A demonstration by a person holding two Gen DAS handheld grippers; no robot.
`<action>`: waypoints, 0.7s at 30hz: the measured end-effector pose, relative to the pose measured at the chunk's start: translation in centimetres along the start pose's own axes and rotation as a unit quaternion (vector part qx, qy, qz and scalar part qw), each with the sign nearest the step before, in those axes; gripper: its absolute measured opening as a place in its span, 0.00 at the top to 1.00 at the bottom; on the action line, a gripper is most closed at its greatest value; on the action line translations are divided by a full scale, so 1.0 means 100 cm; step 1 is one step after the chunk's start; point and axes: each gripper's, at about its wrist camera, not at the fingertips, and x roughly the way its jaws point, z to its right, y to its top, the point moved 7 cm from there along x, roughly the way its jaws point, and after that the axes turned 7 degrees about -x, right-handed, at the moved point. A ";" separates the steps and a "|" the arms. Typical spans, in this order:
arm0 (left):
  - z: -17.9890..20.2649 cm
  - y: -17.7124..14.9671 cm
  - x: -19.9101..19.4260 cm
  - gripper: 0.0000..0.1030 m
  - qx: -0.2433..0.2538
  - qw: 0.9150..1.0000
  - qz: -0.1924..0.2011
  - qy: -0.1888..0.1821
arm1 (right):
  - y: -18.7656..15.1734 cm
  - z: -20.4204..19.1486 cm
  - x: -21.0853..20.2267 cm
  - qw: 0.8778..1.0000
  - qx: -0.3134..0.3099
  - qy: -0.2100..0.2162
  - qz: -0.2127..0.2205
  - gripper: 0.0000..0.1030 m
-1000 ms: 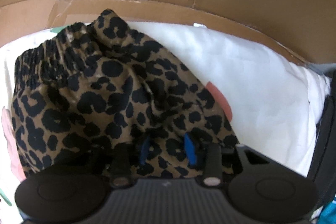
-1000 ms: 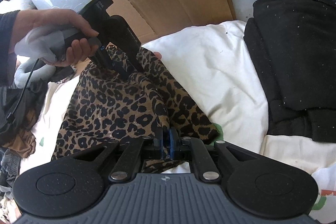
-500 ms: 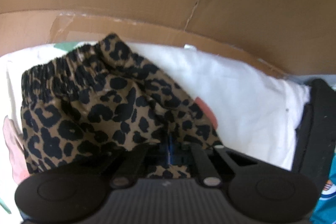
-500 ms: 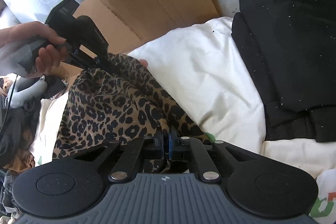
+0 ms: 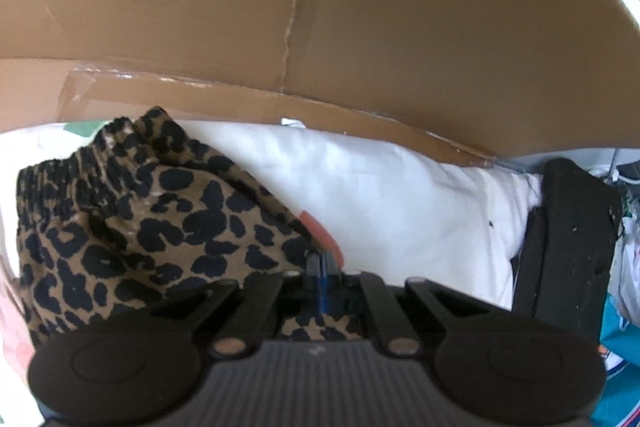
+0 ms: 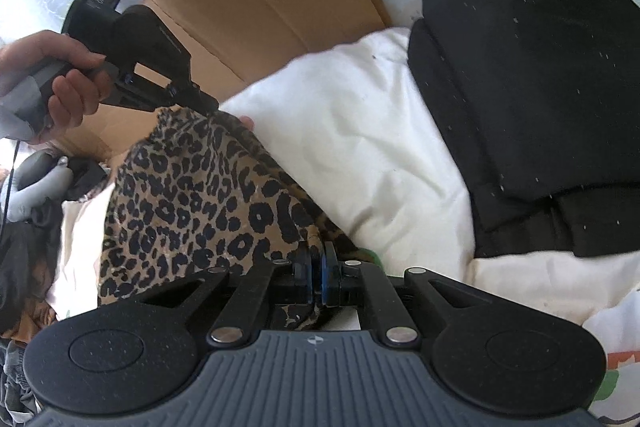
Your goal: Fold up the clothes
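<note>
While both your grippers pinch the leopard-print garment (image 6: 192, 203), your right gripper (image 6: 316, 267) clamps its near edge and your left gripper (image 6: 200, 103) its far corner; cloth stretches between them over the white bedding (image 6: 360, 155).

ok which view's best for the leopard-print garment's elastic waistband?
Left wrist view: the gathered waistband runs along the leopard-print garment at its far left edge. Right wrist view shows mainly the garment's body, held between both hand-held grippers; no waistband is clearly visible there.
</note>
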 end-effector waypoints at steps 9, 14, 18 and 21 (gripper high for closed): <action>0.009 0.009 0.022 1.00 0.001 1.000 0.000 -0.014 | -0.006 0.006 0.002 1.000 0.000 -0.027 -0.015 0.98; 0.008 0.008 0.034 1.00 0.005 1.000 0.009 -0.017 | -0.004 0.005 -0.006 0.999 0.004 -0.044 -0.009 0.95; 0.009 0.009 0.032 1.00 0.009 1.000 0.012 -0.027 | 0.003 0.009 -0.027 0.997 0.002 -0.072 0.011 0.93; 0.012 0.009 0.018 0.91 0.036 0.998 -0.003 -0.045 | 0.017 0.005 -0.045 0.995 -0.013 -0.087 0.047 0.93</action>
